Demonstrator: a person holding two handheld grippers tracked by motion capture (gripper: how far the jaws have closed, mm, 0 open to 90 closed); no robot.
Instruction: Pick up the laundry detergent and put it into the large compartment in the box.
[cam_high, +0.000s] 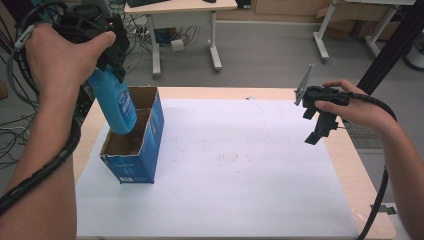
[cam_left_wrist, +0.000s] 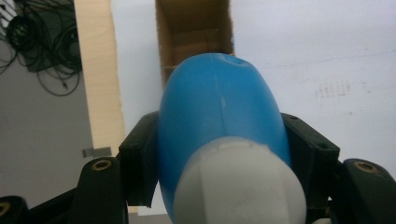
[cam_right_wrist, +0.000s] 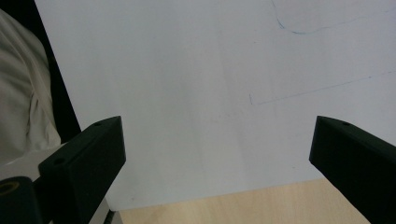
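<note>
A blue plastic bottle (cam_high: 116, 102) with a white cap (cam_left_wrist: 238, 186) hangs bottom-down over an open blue cardboard box (cam_high: 134, 145) at the table's left. My left gripper (cam_high: 107, 47) is shut on the bottle near its neck, and the bottle's lower end dips into the box's opening. In the left gripper view the bottle (cam_left_wrist: 219, 121) sits between both black jaws with the box (cam_left_wrist: 194, 32) beyond it. My right gripper (cam_high: 317, 125) hovers above the table's right side, jaws wide apart with nothing between them. My right gripper (cam_right_wrist: 217, 140) looks down on white paper.
A large white paper sheet (cam_high: 235, 165) covers the wooden table (cam_high: 350, 165). Behind the table stand a desk's white legs (cam_high: 156, 50) and loose cables on the grey floor. A dark post (cam_high: 390, 45) rises at the far right.
</note>
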